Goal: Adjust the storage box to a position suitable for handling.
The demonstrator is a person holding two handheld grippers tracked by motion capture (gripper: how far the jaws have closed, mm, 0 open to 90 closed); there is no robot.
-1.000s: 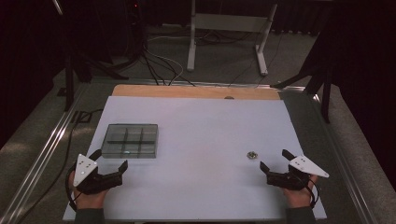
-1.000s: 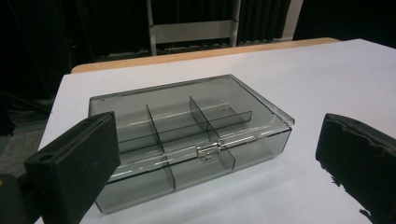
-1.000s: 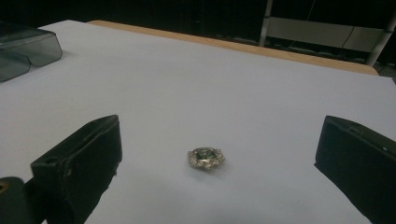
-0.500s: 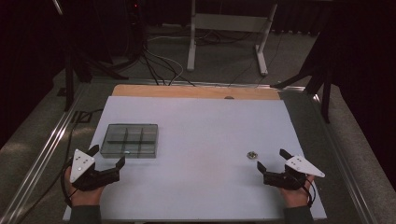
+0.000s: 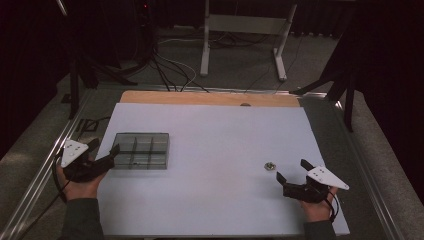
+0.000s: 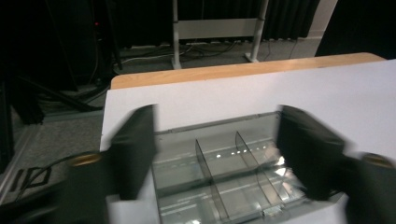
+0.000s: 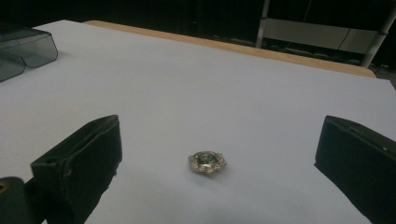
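My left tool (image 5: 106, 156) has slid up to the divided clear box (image 5: 140, 150), spread wide, empty; my right tool (image 5: 292, 177), equally wide, faces the brooch (image 5: 270, 166).

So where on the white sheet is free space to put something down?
Most of the white sheet is bare: the wide middle between the divided clear box and the small metal piece, and the far strip up to the wooden edge. It is crowded at the left gripper, beside the box, and near the right gripper.
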